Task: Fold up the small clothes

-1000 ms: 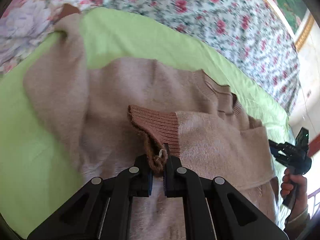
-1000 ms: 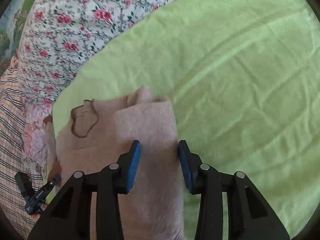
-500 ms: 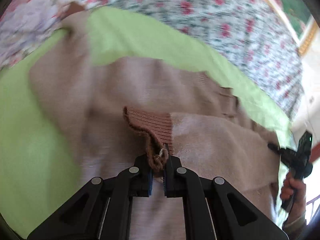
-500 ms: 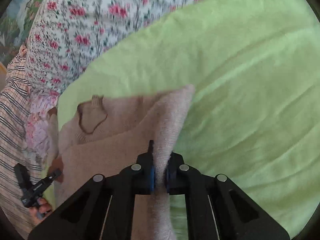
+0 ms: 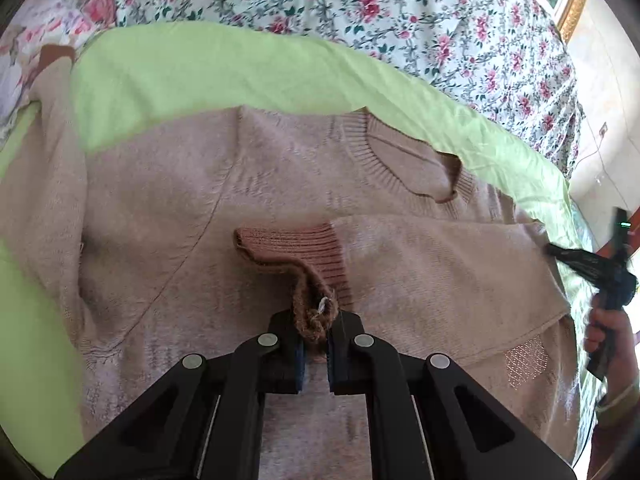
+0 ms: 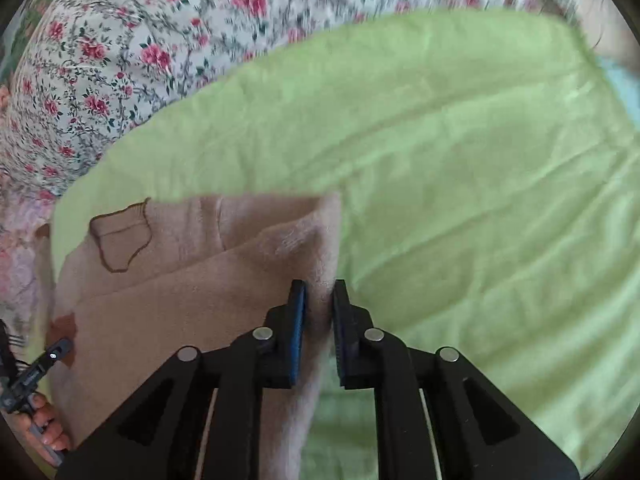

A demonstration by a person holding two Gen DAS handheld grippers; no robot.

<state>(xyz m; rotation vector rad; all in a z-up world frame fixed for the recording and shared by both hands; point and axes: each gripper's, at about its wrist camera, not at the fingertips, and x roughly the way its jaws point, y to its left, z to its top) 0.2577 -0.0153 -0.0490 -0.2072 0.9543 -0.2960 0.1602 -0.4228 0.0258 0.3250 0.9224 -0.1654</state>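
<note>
A small beige knit sweater (image 5: 248,184) lies on a green sheet (image 5: 208,68). Its right sleeve is folded across the chest, and the brown ribbed cuff (image 5: 304,248) points left. My left gripper (image 5: 314,320) is shut on the corner of that cuff. In the right wrist view the sweater (image 6: 192,292) lies at the left and my right gripper (image 6: 319,300) is shut on its folded side edge, lifting it slightly. The right gripper also shows at the right edge of the left wrist view (image 5: 580,260). The other sleeve (image 5: 52,128) lies stretched out at the far left.
A floral bedspread (image 5: 400,8) lies beyond the green sheet (image 6: 460,160). A wall and a gilt picture frame (image 5: 572,4) are at the far right. The left gripper's handle and the hand holding it show at the lower left of the right wrist view (image 6: 36,376).
My right gripper went from open to shut on the sweater's side edge. My left gripper stayed shut on the cuff and the view shifted closer over the sweater.
</note>
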